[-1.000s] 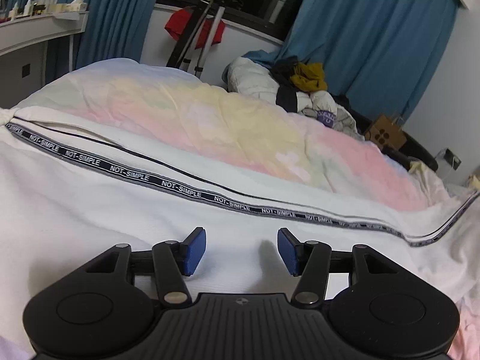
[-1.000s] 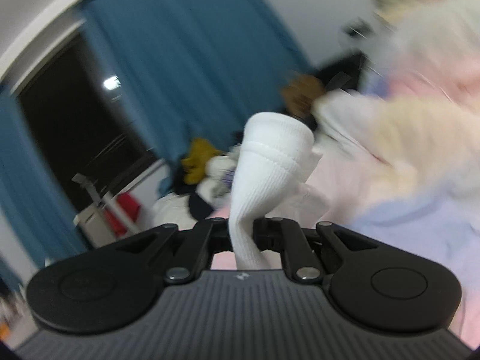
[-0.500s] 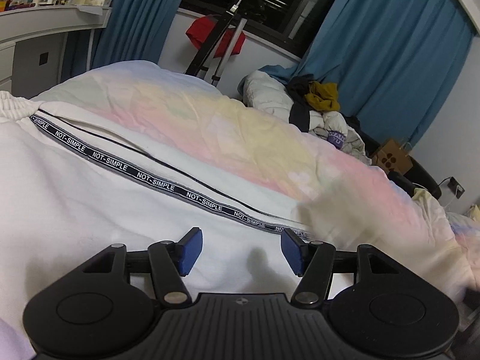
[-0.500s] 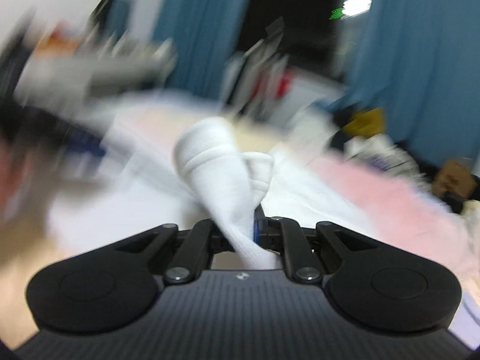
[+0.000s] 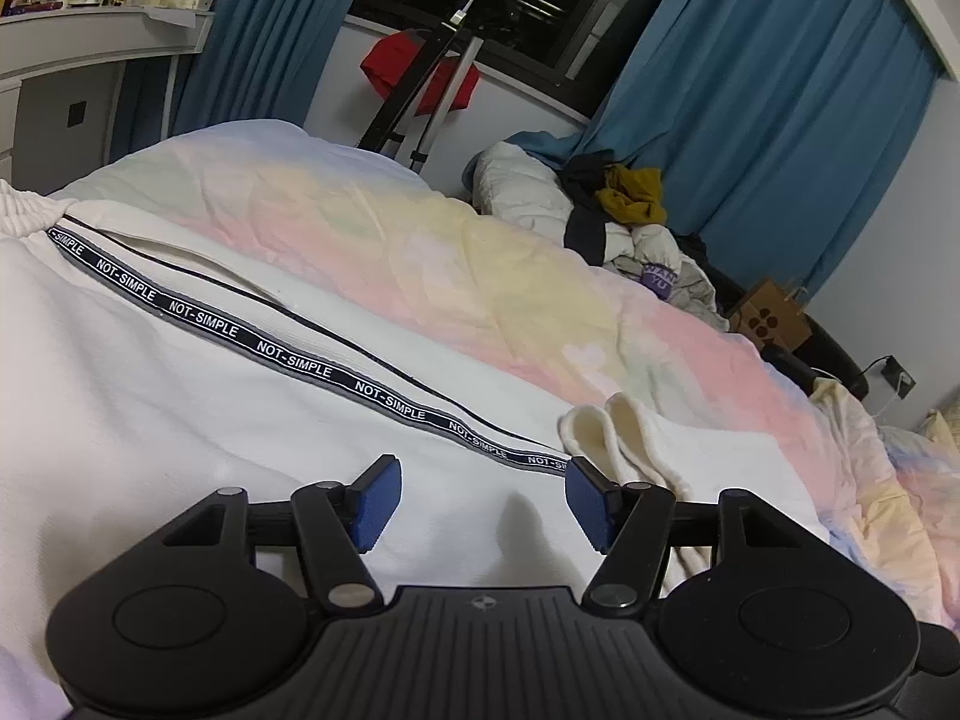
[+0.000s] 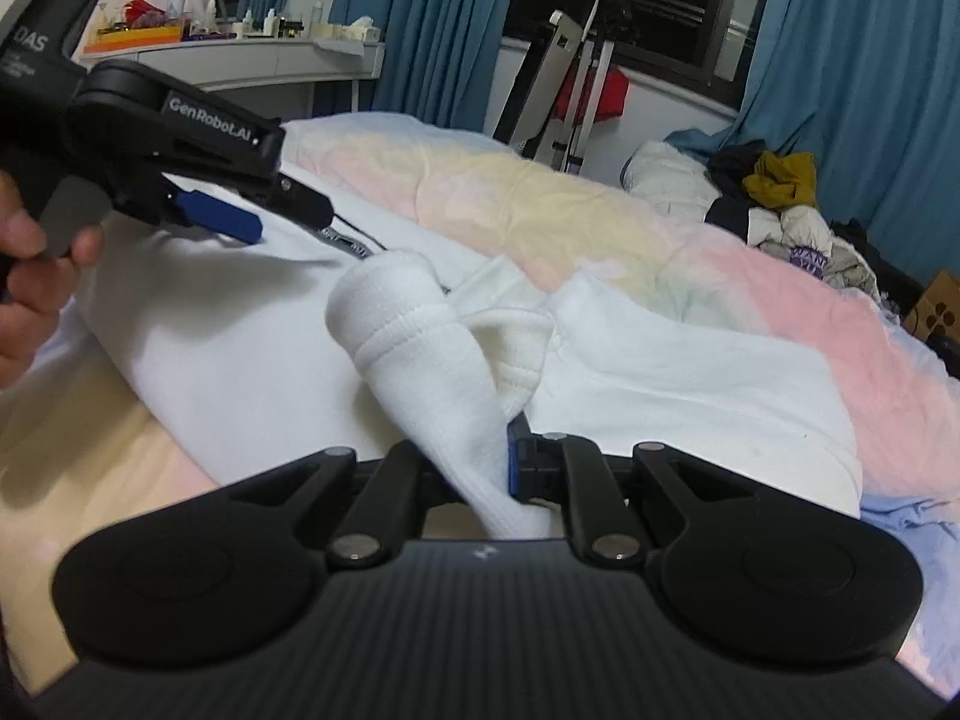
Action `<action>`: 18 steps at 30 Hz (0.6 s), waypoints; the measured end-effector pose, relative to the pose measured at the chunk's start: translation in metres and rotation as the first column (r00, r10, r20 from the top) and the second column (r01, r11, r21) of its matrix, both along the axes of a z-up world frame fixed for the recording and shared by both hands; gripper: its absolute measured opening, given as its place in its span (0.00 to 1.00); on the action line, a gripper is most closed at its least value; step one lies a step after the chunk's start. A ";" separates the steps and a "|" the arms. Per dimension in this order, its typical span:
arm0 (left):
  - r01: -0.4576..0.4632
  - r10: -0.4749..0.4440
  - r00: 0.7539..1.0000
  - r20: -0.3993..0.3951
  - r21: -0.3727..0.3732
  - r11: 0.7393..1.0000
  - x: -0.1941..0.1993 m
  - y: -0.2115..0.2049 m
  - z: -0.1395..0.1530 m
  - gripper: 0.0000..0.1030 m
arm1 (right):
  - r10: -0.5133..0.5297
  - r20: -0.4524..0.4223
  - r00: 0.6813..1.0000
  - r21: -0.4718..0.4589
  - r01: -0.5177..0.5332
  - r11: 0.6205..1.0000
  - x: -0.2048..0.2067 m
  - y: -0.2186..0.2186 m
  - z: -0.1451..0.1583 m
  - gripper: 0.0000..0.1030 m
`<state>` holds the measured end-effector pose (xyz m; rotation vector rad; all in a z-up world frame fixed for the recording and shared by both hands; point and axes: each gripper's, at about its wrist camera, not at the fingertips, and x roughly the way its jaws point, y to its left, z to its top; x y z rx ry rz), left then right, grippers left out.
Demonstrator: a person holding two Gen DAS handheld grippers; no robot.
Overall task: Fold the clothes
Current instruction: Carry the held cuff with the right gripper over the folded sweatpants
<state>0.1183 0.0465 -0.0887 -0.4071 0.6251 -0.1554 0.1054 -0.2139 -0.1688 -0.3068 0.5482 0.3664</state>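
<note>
White trousers (image 5: 180, 396) with "NOT-SIMPLE" stripe lie spread, ribbed cuff (image 6: 414, 324) folded over.

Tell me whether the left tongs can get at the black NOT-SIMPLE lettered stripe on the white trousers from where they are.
Probably yes: the left tongs are open and empty, just above the white trousers, and the lettered stripe lies bare directly ahead.

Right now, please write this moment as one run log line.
stage: folding | left gripper: open, above white trousers with black lettered stripe | right gripper: shut on ribbed white cuff | surface: pastel bedcover
</note>
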 end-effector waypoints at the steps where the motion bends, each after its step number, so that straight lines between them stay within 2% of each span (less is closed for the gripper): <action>1: -0.001 0.001 1.000 -0.001 -0.001 1.000 0.000 0.000 0.000 0.61 | -0.007 -0.016 1.000 0.005 0.007 1.000 0.002 0.001 0.000 0.13; 4: -0.006 0.006 1.000 0.000 -0.004 1.000 -0.002 0.001 0.001 0.61 | -0.048 -0.054 0.997 0.060 0.052 0.997 0.004 -0.003 0.008 0.15; 7: 0.007 -0.007 1.000 0.017 0.004 1.000 -0.006 -0.002 0.006 0.62 | -0.075 -0.111 0.991 0.171 0.093 0.981 0.008 -0.013 0.015 0.23; 10: 0.015 -0.015 1.000 0.022 0.010 1.000 -0.009 -0.003 0.007 0.63 | -0.058 -0.170 0.984 0.283 0.105 0.953 0.009 -0.024 0.022 0.41; 12: 0.018 -0.018 1.000 0.014 0.002 1.000 -0.010 -0.003 0.008 0.63 | -0.018 -0.194 0.981 0.341 0.084 0.936 0.006 -0.027 0.026 0.58; 14: 0.026 -0.026 1.000 0.012 0.004 1.000 -0.010 -0.002 0.008 0.63 | 0.015 -0.181 0.983 0.376 0.056 0.925 -0.002 -0.028 0.033 0.63; 18: 0.034 -0.035 0.999 0.010 0.031 0.999 -0.012 -0.004 0.007 0.63 | -0.009 -0.068 0.998 0.438 0.038 0.898 -0.011 -0.038 0.053 0.61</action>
